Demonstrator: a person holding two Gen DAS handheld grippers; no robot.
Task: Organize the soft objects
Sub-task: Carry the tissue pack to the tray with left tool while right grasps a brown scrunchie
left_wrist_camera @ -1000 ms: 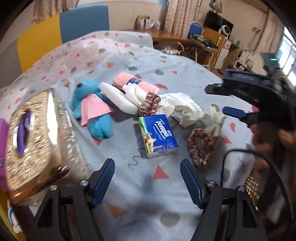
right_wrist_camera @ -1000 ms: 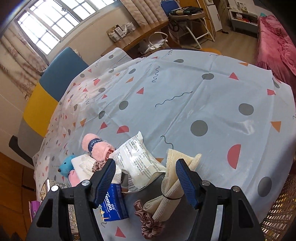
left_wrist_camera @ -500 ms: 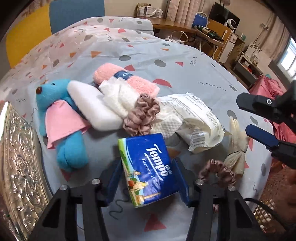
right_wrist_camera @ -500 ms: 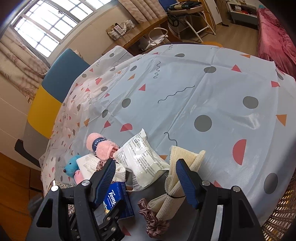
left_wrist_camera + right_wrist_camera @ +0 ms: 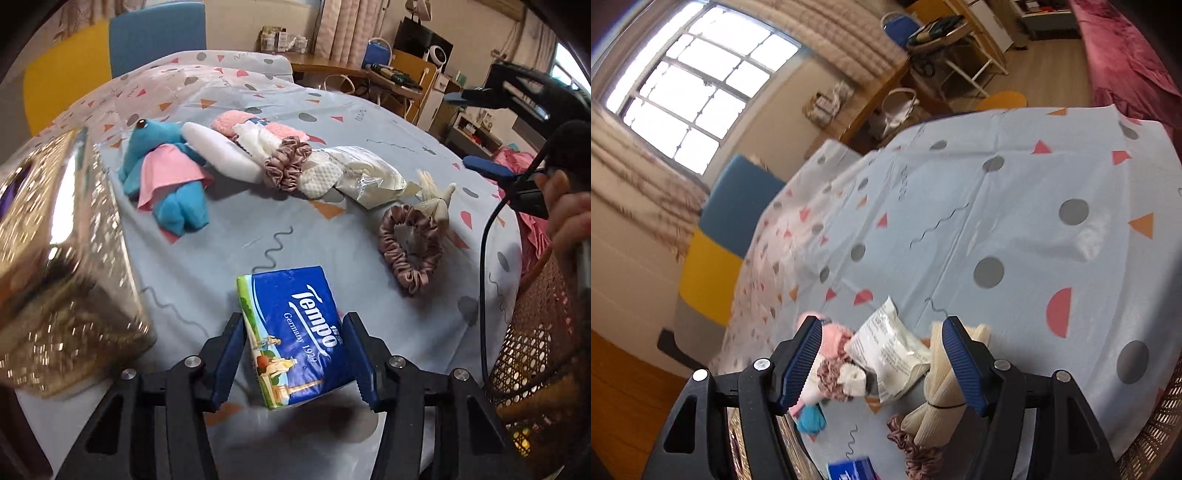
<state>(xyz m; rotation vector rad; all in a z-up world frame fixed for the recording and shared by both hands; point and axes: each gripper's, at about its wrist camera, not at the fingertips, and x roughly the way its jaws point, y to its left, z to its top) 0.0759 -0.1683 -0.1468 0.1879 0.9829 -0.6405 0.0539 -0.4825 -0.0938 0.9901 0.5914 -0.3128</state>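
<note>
A gold box (image 5: 55,258) stands left, a wicker basket (image 5: 535,332) right

Free room and obstacles, bench surface = table under pale blue cloth printed with dots and triangles (image 5: 1027,206).

- Far half of cloth bare in right wrist view; open passage across it.
- Near side crowded: row of soft items runs left to right: blue plush toy in pink skirt (image 5: 166,177), white and pink rolled towels (image 5: 236,147), mauve satin scrunchie (image 5: 288,162), crinkled white plastic packet (image 5: 369,177), cream tied cloth bundle (image 5: 436,203), second mauve scrunchie (image 5: 410,251) touching it.
- Clear strip of cloth between that row and the near edge.
- Left flank blocked by gold embossed box (image 5: 62,266), blurred.
- Right flank blocked by woven rattan basket (image 5: 532,354) and black cable (image 5: 484,280).
</note>
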